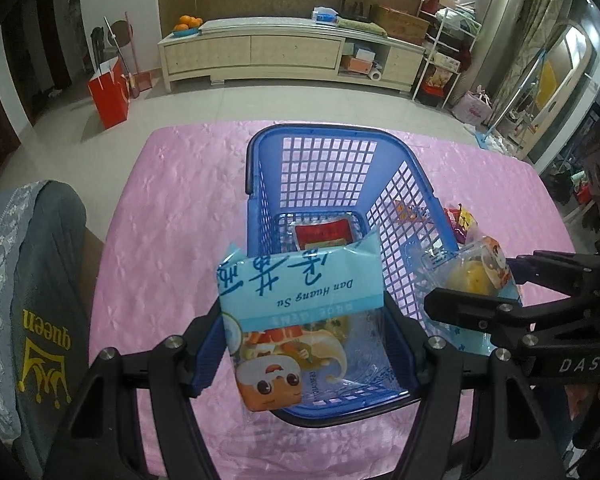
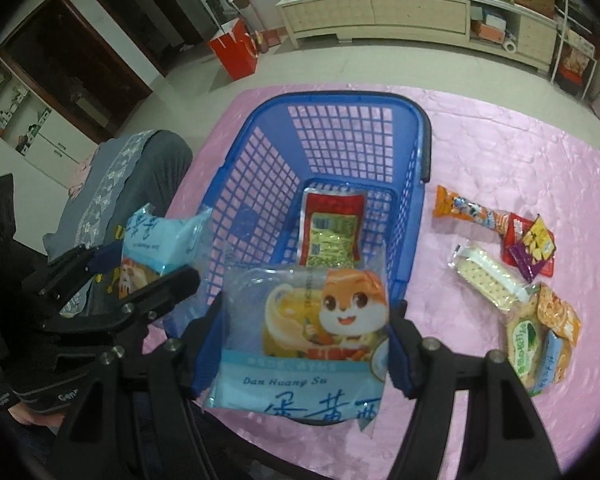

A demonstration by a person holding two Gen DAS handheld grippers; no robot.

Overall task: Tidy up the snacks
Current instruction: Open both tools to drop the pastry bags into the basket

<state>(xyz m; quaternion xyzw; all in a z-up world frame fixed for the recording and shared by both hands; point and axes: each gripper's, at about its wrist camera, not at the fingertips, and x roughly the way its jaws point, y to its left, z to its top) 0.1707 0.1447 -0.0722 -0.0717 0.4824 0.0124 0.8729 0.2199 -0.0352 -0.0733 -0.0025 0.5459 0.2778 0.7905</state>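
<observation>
Both jaws clamped on pastry packets (image 1: 300, 312)

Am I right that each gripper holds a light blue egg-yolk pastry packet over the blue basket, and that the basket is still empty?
Not quite: the blue basket is not empty. The right wrist view shows a red and yellow snack packet on its floor. Each gripper does hold a light blue pastry packet.

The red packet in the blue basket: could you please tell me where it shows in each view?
Left wrist view: red packet at centre, on the basket floor, half hidden by a blue pastry packet.
Right wrist view: centre, fully visible.
Shared landmark: blue basket.
</observation>
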